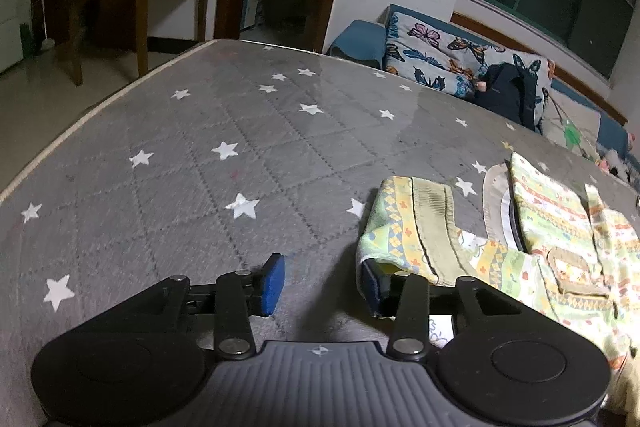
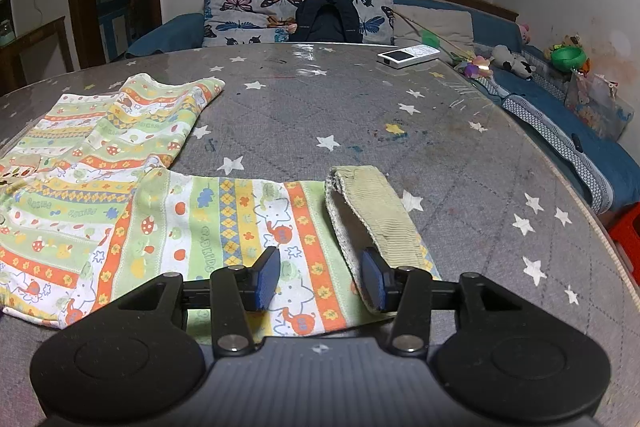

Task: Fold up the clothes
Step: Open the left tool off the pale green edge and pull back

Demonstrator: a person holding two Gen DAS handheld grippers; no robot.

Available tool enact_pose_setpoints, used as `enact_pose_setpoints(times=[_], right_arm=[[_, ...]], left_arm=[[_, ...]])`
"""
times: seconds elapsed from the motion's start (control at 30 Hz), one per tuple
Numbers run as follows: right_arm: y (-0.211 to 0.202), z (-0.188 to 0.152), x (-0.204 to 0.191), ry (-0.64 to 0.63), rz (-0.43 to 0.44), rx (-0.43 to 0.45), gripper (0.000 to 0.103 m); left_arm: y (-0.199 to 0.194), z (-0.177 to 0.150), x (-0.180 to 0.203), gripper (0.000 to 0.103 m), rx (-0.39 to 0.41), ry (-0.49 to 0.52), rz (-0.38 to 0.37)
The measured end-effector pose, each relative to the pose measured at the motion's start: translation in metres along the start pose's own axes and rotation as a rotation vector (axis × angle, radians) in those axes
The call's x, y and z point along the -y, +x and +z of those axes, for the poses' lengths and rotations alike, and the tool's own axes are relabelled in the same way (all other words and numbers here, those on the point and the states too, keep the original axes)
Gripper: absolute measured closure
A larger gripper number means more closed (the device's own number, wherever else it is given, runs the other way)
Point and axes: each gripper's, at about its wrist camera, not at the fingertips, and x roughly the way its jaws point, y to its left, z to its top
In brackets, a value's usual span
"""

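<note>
Across the grey star-printed quilted bench (image 2: 360,115), a child's cotton garment with green, orange and yellow cartoon stripes (image 2: 132,195) lies mostly spread out, filling the lower left of the right wrist view and the lower right of the left wrist view; its olive ribbed cuff (image 2: 376,211) is turned back on one sleeve; one edge looks doubled over, so folding seems barely begun and most folds remain; the left tool (image 1: 320,283) stands apart, nothing between its pads, its right pad under the cloth's edge; the right tool (image 2: 320,279) hangs apart over the sleeve, gripping nothing.
</note>
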Motion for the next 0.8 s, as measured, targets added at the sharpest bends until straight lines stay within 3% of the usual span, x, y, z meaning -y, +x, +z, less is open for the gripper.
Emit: enact_pose_setpoints(times=[0.47,0.73,0.8], right_arm=[[0.001,0.001,0.000,0.003,0.008,-0.003,0.056],[0.002,0.000,0.000,0.002,0.008,-0.001,0.056],[0.002,0.000,0.000,0.002,0.009,-0.001,0.056]], left_arm=[[0.000,0.003,-0.020,0.056,0.004,-0.107,0.007],[-0.011,0.013,-0.046,0.057,0.065,-0.159,0.150],[-0.016,0.015,-0.054,0.057,0.073,-0.172,0.152]])
